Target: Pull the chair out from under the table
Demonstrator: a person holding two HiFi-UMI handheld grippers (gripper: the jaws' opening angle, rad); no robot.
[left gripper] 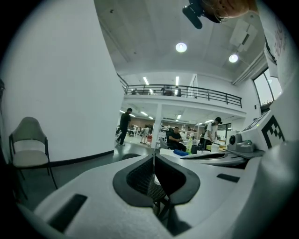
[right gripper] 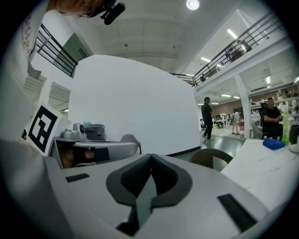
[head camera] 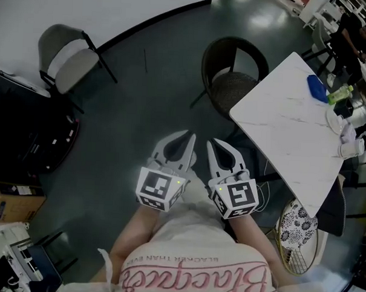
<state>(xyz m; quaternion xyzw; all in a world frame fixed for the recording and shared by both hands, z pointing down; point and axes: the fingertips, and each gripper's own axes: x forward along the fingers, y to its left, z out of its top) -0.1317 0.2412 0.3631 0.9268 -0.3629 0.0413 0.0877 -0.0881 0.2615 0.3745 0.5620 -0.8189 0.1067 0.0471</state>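
The dark chair [head camera: 234,84] stands to the far right, its seat tucked under the white desk's [head camera: 286,135] far-left corner. The left gripper [head camera: 188,136] and right gripper [head camera: 211,142] hover near, fingers together and empty. If they arrive shut, they would likely bump the backrest and shove the chair deeper.

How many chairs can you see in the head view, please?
2: a dark round-backed chair tucked at the white table's corner, and a grey chair by the wall. More may be hidden at the edges.
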